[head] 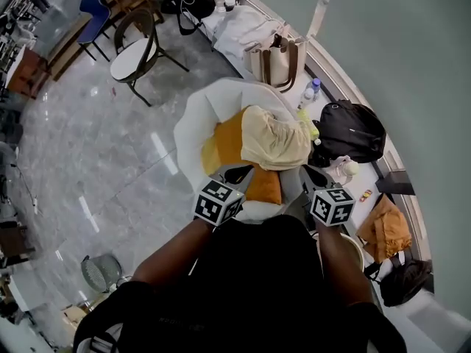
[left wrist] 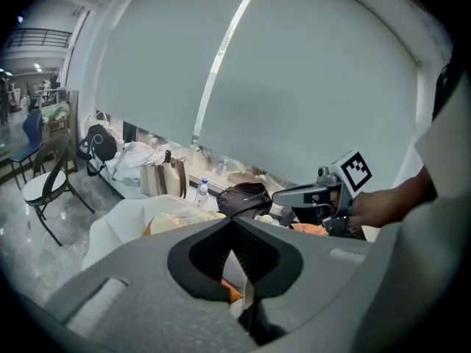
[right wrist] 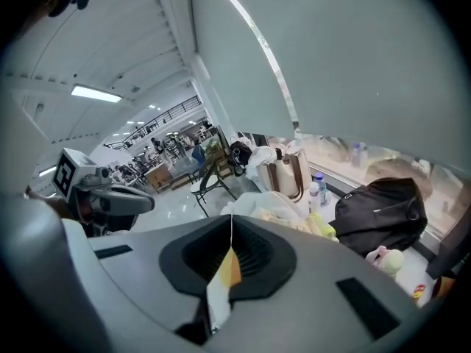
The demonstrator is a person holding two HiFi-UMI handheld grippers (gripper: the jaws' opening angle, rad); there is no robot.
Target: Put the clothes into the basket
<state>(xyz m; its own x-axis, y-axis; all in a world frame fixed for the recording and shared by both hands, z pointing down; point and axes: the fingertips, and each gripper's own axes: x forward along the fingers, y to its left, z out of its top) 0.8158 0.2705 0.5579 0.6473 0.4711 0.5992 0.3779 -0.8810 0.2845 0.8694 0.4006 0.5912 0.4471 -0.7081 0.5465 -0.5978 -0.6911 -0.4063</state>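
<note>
Clothes (head: 276, 142) in basket (head: 188, 127).
Left hand-held gripper (head: 239, 173), right hand-held gripper (head: 313, 173): jaws closed, seemingly empty, since orange garment (head: 263, 186) already inside.

- Basket (head: 193, 127): the near rim is hidden behind the person's dark torso (head: 257, 271), the left gripper (head: 237, 173) and the right gripper (head: 312, 172).
- Orange garment (head: 263, 186): its far part is buried under the cream garment (head: 276, 142). In the right gripper view only a thin strip (right wrist: 223, 274), probably of this garment, shows between the pressed-together jaws. The left gripper view shows much the same, and the gripper bodies cover the rest.
- Small red-and-yellow item (head: 366, 195), near edge of the ledge (head: 370, 176): too small to identify.
- Distant hall (right wrist: 158, 149): its furniture and figures are too small to tell apart.
</note>
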